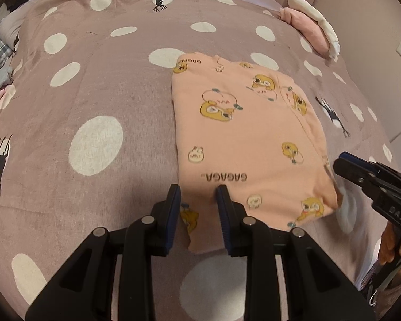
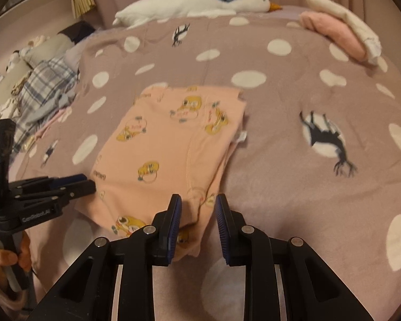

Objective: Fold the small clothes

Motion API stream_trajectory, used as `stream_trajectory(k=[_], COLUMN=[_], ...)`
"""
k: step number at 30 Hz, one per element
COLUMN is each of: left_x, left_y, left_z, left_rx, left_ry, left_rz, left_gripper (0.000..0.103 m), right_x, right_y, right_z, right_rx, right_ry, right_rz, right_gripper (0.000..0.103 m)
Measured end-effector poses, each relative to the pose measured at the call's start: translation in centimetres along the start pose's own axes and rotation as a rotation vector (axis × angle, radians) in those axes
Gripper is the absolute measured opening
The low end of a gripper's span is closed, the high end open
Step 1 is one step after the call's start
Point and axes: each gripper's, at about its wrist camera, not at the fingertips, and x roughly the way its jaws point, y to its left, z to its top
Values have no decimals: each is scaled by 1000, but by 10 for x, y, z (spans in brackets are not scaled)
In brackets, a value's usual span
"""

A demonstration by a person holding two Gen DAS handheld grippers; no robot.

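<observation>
Peach garment (image 1: 243, 139) with yellow cartoon prints; mauve, white-dotted bedspread (image 1: 93, 85).

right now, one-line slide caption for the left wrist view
Open left gripper over the near edge of a folded pink garment on a polka-dot bedspread.

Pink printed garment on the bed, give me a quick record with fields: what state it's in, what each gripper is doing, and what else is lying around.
garment: pink printed garment, folded into a rough rectangle, flat on the dotted bedspread
left gripper: open, jaws astride the garment's near edge
right gripper: open, jaws over the near right corner
nothing gripped: cloth lies between the jaws, not pinched
far right: folded pink and white clothes
far edge: white goose plush
left side: unfolded clothes heap
</observation>
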Motion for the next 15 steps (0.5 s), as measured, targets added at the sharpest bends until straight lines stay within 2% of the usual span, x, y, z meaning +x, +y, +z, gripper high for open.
stream_trajectory(k=[5,8,12,15], left_x=[4,7,9,11], left_y=[-7,-7,-7,-5], left_z=[7,8,6,4], left_rx=[9,16,25,24], left_ry=[-6,-3,0,7], left_rz=[14,21,28,30], left_gripper=[28,29,33,35], right_x=[3,15,29,29], right_y=[4,7,8,6], right_z=[4,2,-5,-6], right_rx=[11,9,0,9], right_ry=[-25,4,55,54], right_rz=[35,30,-20,-14], right_gripper=[26,26,26,26])
